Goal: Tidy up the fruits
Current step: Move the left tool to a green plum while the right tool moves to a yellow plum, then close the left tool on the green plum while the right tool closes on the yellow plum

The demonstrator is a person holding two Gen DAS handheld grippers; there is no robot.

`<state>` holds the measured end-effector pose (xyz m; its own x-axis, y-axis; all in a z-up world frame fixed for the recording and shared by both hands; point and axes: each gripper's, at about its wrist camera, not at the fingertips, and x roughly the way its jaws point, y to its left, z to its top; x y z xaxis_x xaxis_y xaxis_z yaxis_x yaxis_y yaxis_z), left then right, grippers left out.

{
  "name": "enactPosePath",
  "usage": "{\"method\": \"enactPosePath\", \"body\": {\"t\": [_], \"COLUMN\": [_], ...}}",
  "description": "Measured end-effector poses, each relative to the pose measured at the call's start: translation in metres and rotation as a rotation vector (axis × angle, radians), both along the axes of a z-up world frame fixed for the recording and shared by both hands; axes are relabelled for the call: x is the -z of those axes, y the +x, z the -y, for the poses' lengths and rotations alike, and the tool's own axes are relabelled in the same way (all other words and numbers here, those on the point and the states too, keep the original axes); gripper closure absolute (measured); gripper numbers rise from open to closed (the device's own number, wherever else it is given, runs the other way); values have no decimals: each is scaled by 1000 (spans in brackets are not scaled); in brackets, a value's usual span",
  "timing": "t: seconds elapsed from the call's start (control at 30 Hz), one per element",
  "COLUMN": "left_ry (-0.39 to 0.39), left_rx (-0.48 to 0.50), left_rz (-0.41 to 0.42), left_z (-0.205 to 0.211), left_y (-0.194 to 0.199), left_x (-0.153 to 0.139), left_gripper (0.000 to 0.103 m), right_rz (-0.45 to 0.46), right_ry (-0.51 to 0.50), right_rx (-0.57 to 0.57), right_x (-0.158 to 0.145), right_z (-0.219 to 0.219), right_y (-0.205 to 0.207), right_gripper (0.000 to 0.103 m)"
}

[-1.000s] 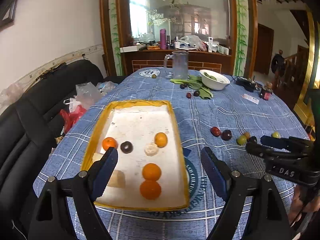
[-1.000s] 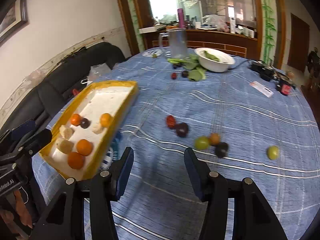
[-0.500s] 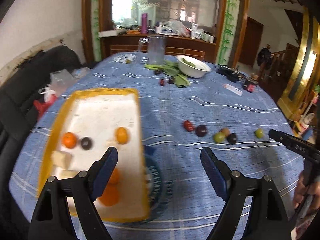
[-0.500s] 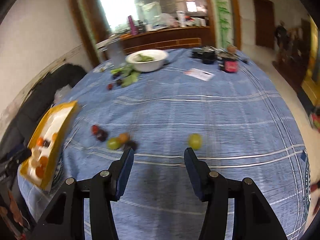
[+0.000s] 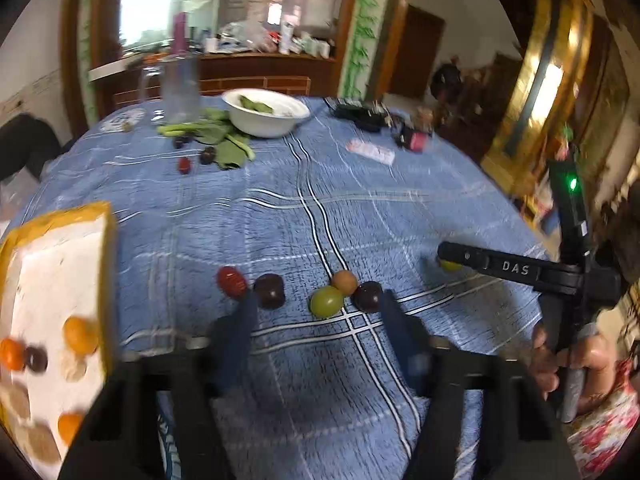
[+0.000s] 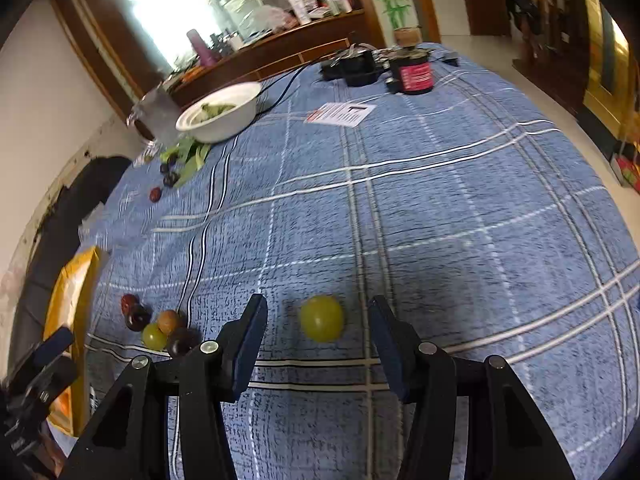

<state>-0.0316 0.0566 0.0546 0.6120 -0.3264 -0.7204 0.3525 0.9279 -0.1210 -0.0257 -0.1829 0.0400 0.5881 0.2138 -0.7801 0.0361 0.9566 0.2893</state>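
Right claw (image 6: pixel 316 320) stands apart, unloaded, a yellow-green fruit (image 6: pixel 322 318) lying on the worktop (image 6: pixel 440 208) between its fingers. Left claw (image 5: pixel 316 312) also apart, empty; a green fruit (image 5: pixel 327 301) sits just ahead, the yellow tray (image 5: pixel 105 264) to its left.

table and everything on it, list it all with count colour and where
tablecloth: one, blue plaid, covers table
tray: one, yellow rim, white inside, left edge, holds orange, dark and pale fruits
loose fruit cluster: five, red, two dark, green, orange-brown, near the left tongs
lone fruit: one, yellow-green, between the right tongs' fingers, not gripped
bowl: one, white, far side, greens inside
leafy greens: green, beside the bowl, three small dark or red fruits nearby
pitcher: one, clear, far left
left tongs: open
right tongs: open
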Motion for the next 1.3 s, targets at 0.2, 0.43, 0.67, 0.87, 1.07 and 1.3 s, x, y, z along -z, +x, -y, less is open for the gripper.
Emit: {"method": "enactPosePath", "body": {"t": [0.2, 0.43, 0.67, 0.87, 1.07, 1.3], "left_ry": [79, 136, 168, 150, 173, 230], "left_rx": [117, 245, 275, 298, 323, 303], "left_rz": [24, -28, -25, -48, -40, -59], "left_z": [22, 39, 35, 33, 33, 30], "left_y": [13, 26, 26, 32, 25, 28], "left_x": [16, 39, 38, 40, 37, 48], "left_gripper": [59, 59, 68, 62, 78, 70], "right_rz": [-1, 2, 0, 6, 3, 5], "right_ry": [-71, -83, -79, -100, -81, -86], "right_rx": [-42, -50, -50, -61, -57, -61], "right_x": [7, 7, 7, 7, 8, 8], "right_z": [-9, -8, -7, -10, -8, -9], "right_y": [5, 3, 3, 2, 2, 1], "right_gripper": [52, 57, 61, 61, 79, 78]}}
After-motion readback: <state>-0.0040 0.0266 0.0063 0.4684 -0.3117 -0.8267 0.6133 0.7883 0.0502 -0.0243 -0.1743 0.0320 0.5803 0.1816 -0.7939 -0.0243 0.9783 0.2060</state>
